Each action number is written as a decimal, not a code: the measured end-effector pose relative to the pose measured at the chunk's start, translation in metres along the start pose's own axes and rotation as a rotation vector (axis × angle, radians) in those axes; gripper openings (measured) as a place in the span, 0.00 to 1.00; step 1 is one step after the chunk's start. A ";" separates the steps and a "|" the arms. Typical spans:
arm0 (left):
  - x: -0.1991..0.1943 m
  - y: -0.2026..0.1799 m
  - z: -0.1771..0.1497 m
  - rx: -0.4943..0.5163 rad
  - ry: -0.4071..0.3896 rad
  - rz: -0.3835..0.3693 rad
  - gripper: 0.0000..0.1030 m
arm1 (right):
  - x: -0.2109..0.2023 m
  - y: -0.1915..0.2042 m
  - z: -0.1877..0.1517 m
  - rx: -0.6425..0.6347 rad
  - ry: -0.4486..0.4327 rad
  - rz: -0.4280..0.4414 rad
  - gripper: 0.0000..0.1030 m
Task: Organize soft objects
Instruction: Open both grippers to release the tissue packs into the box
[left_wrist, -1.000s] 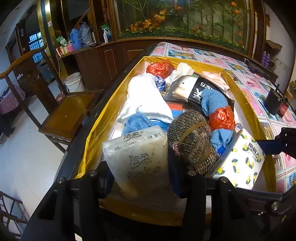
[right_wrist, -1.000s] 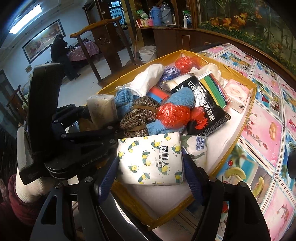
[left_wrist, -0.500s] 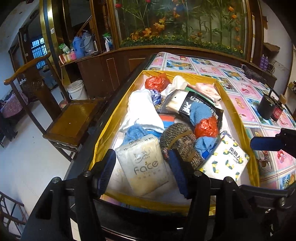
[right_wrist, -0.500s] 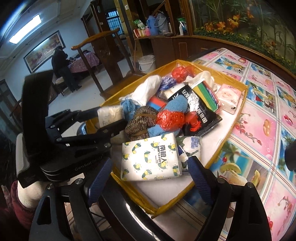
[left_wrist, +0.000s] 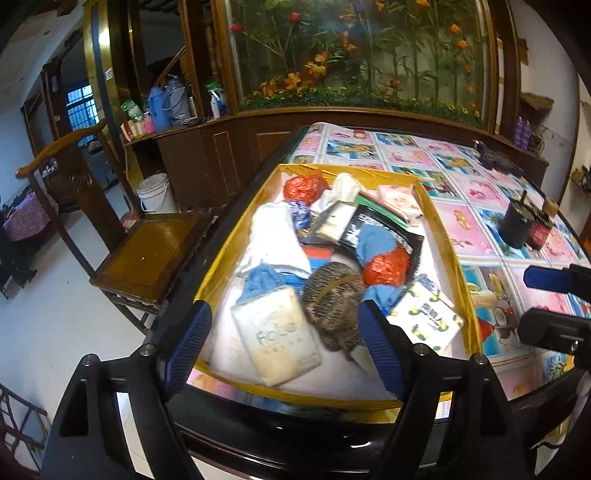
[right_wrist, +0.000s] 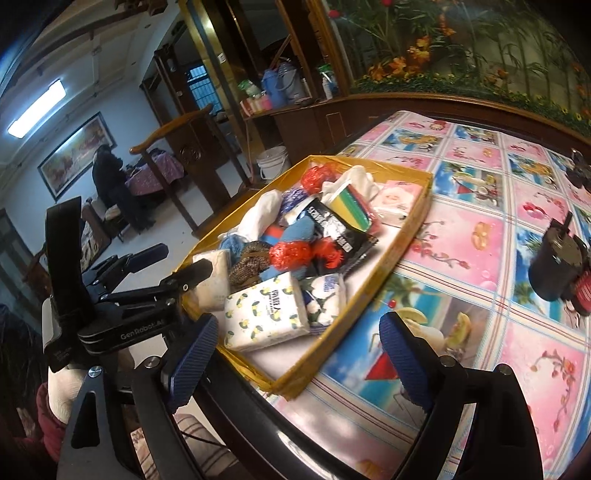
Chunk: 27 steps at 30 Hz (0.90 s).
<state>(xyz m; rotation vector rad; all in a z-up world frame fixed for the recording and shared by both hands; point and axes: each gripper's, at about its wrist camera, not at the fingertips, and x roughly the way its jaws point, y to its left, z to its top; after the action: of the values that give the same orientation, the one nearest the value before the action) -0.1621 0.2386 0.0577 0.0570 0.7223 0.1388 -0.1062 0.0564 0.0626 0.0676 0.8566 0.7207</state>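
A yellow box (left_wrist: 447, 251) (right_wrist: 402, 236) on the table holds several soft things. Near its front lie a white tissue pack (left_wrist: 280, 336), a brown knitted roll (left_wrist: 332, 306) and a lemon-print tissue pack (left_wrist: 424, 317) (right_wrist: 266, 314). Behind them are red bag balls (left_wrist: 386, 266), blue cloths, a white cloth (left_wrist: 273, 236) and a black packet (left_wrist: 369, 225). My left gripper (left_wrist: 284, 347) (right_wrist: 173, 264) hovers over the box's front edge, jaws opening, pads clear of the white pack. My right gripper (right_wrist: 299, 360) (left_wrist: 546, 306) hangs by the box's near right corner, jaws opening and empty.
A flowered cloth covers the table (right_wrist: 480, 229), with a black cup (left_wrist: 515, 225) (right_wrist: 554, 273) at the right. A wooden chair (left_wrist: 147, 251) and a white bucket (left_wrist: 155, 192) stand left of the table. A person (right_wrist: 110, 181) stands far back.
Both grippers opened and let go: the white pack and the lemon-print pack now lie in the box. Both pulled back and up, the right one swinging out over the tablecloth.
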 end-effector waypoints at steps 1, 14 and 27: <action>0.002 -0.008 0.002 0.028 0.001 0.005 0.79 | -0.002 -0.004 -0.001 0.009 -0.004 0.002 0.87; 0.032 -0.033 0.030 0.134 0.086 0.039 0.79 | -0.018 -0.041 -0.009 0.107 -0.021 0.031 0.88; 0.075 -0.032 0.046 0.166 0.145 0.125 0.83 | -0.014 -0.042 -0.011 0.101 -0.015 0.020 0.89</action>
<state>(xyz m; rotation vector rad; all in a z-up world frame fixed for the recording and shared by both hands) -0.0727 0.2177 0.0395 0.2528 0.8744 0.2034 -0.0971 0.0133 0.0507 0.1721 0.8785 0.6941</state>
